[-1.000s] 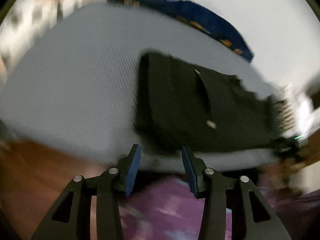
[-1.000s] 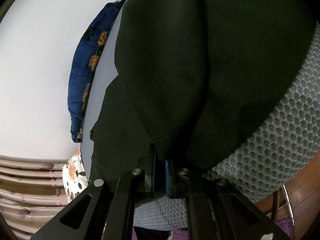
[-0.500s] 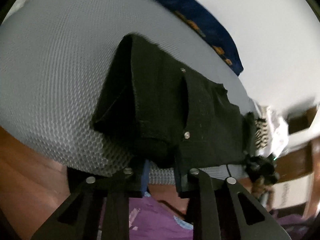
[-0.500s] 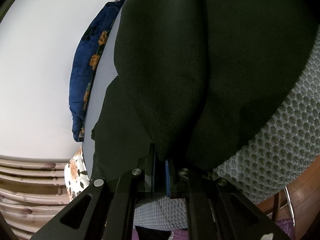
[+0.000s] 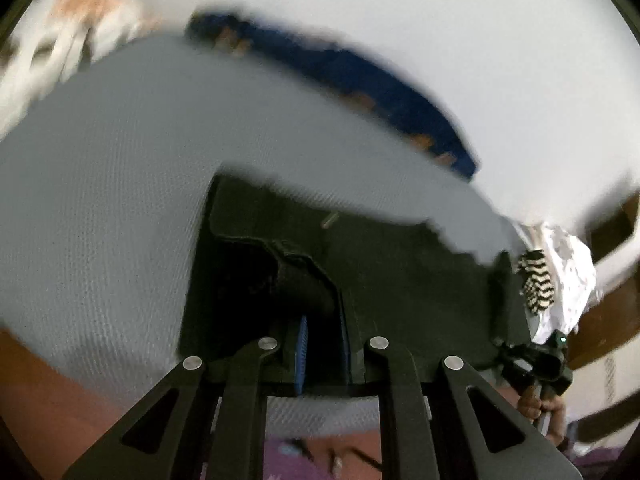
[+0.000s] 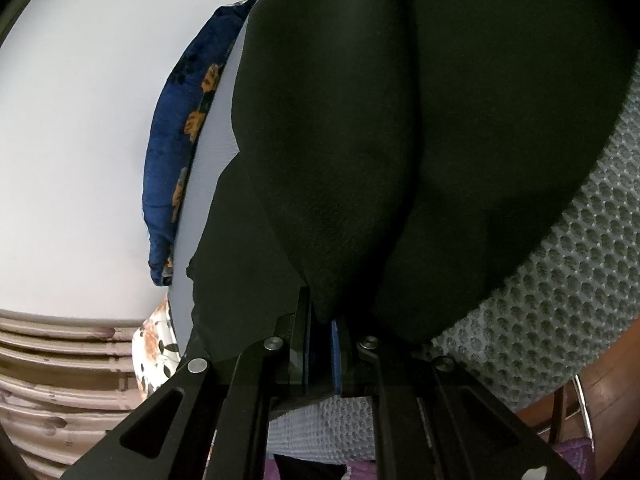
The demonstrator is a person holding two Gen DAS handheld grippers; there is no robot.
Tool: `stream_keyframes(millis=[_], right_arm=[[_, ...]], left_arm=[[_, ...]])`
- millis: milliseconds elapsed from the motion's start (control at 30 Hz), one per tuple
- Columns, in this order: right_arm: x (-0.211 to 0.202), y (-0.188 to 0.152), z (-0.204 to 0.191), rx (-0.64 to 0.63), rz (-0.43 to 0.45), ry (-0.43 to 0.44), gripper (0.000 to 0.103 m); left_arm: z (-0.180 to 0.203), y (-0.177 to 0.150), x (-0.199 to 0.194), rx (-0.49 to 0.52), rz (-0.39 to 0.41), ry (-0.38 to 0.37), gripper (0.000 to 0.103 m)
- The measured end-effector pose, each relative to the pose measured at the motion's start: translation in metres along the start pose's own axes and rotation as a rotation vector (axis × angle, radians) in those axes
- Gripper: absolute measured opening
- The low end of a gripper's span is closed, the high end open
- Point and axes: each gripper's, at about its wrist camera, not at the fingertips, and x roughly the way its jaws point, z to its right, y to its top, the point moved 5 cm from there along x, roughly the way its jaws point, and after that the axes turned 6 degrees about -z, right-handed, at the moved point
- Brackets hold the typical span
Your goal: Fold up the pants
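Black pants (image 5: 400,280) lie on a grey textured mattress (image 5: 100,220). My left gripper (image 5: 324,344) is shut on the pants' waistband at the near edge and lifts it, so the inside shows. In the right wrist view the pants (image 6: 400,140) fill most of the frame. My right gripper (image 6: 320,340) is shut on a fold of the pants near the mattress (image 6: 560,300) edge. The right gripper also shows in the left wrist view (image 5: 536,364) at the far right, at the pants' other end.
A blue blanket with orange flowers (image 5: 360,80) lies along the white wall behind the mattress; it also shows in the right wrist view (image 6: 180,140). White and striped cloths (image 5: 552,272) lie at the right end. Brown floor (image 5: 40,380) lies below the mattress edge.
My left gripper came in from open above the mattress edge, closed on the waistband and lifted it. My right gripper kept its hold and barely moved.
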Motion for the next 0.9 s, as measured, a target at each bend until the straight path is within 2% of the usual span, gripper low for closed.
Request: stream_keyframes(millis=[33,67,133,333,367,500,567,700,767,900], right_arm=[[0.002,-0.002,-0.002,-0.003,-0.002,0.002,0.009],[0.002,-0.001,-0.002,-0.004,-0.004,0.004,0.009],[0.004,-0.001,-0.003,-0.008,-0.007,0.002,0.009],[0.008,-0.001,-0.007,-0.008,-0.006,0.000,0.009],[0.009,-0.002,-0.009,-0.011,-0.006,-0.002,0.009],[0.008,0.001,-0.008,-0.016,-0.006,-0.003,0.008],[0.009,0.001,-0.009,-0.013,-0.008,-0.001,0.008],[0.012,0.005,-0.007,-0.020,-0.017,0.005,0.008],[0.014,0.005,-0.007,-0.032,-0.018,0.002,0.007],[0.014,0.005,-0.006,-0.043,-0.018,-0.001,0.007]], left_arm=[[-0.013,-0.007,0.009,-0.026,-0.027,0.013,0.015],[-0.026,-0.016,0.016,-0.043,-0.028,0.004,0.019],[-0.031,-0.022,0.018,-0.038,-0.008,-0.015,0.020],[-0.010,-0.005,0.002,0.051,0.065,-0.040,0.018],[-0.001,0.003,-0.002,0.073,0.090,-0.047,0.018],[0.052,0.028,-0.038,0.287,0.308,-0.021,0.018],[0.044,0.028,-0.034,0.261,0.277,-0.010,0.018],[-0.016,-0.002,0.016,0.134,0.050,0.062,0.021],[-0.030,-0.009,0.021,0.109,0.067,0.048,0.028],[-0.015,0.000,0.013,0.132,0.118,0.028,0.028]])
